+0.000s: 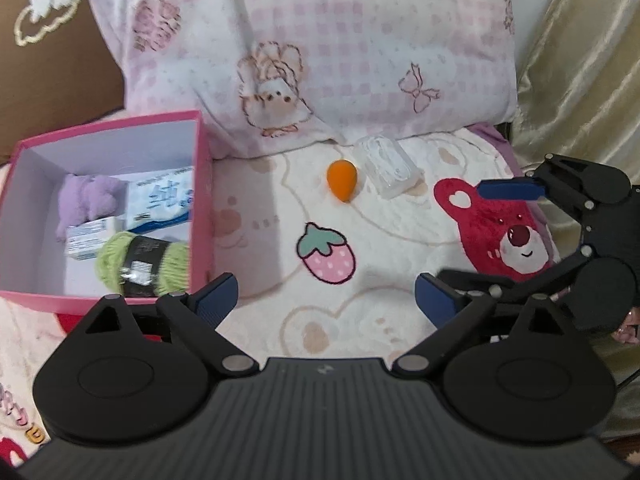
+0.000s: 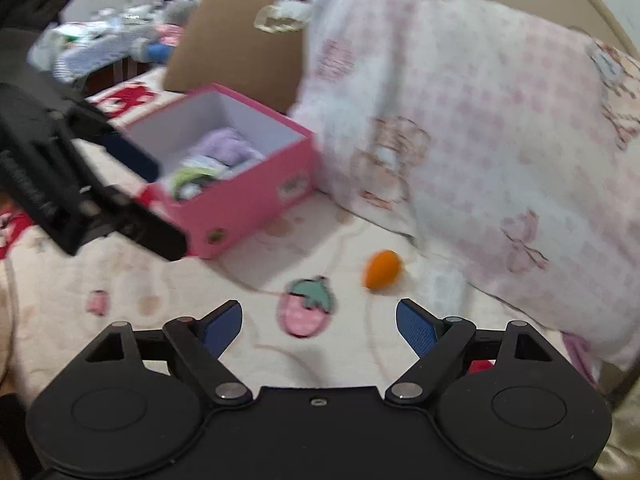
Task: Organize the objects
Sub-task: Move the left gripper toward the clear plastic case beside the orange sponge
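Two grippers over cartoon-print blanket (image 1: 360,216), both empty. Left gripper (image 1: 326,294) jaws spread wide, nothing between. Right gripper (image 2: 319,326) likewise spread, nothing held. Pink box (image 1: 202,184) at left holds green yarn skein (image 1: 144,268), purple plush (image 1: 88,200), tissue pack (image 1: 164,200), small white carton (image 1: 86,240). Orange egg-shaped sponge (image 1: 342,180) lies on blanket, just beside clear plastic case (image 1: 388,168), near checked pillow (image 1: 320,40).

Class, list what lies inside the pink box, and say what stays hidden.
Inside the pink box: a purple plush, a blue-and-white packet, a small white carton and green yarn. Anything beneath them is covered.
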Tool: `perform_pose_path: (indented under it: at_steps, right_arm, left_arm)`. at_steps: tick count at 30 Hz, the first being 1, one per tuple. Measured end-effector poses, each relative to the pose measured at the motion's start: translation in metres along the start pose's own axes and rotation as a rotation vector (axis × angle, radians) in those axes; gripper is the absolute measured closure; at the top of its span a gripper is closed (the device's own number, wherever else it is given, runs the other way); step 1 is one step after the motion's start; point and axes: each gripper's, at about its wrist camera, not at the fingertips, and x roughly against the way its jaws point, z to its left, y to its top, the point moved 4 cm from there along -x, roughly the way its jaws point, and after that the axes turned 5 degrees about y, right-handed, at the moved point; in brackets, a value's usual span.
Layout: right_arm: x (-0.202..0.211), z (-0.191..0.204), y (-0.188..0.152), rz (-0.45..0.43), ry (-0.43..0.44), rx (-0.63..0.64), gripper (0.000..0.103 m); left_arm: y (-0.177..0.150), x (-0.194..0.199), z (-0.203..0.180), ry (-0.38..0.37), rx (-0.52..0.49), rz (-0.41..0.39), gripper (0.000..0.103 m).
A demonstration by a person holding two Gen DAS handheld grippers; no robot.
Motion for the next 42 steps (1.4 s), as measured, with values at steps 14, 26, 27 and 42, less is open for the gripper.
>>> perform_pose_path:
  at_steps: [14, 26, 27, 42]
  right_arm:
    - [-0.065, -0.044, -0.038, -0.049, -0.07, -0.168, 0.016]
    - [-0.105, -0.088, -0.053, -0.074, -0.127, -0.136, 0.016]
    - [-0.107, -0.088, -0.057, -0.075, -0.148, -0.107, 0.016]
    - [-0.129, -0.084, -0.07, -0.124, -0.289, -0.017, 0.016]
  left_arm:
    - [0.027, -0.079, -0.02, -0.02, 0.045, -0.089, 0.011]
    - [0.028, -0.138, -0.017, -0.116, 0.163, -0.185, 0.017]
    - [0.029, -0.138, -0.02, -0.115, 0.163, -0.196, 0.017]
    - [0.039, -0.191, -0.053, -0.285, 0.203, -0.169, 0.042]
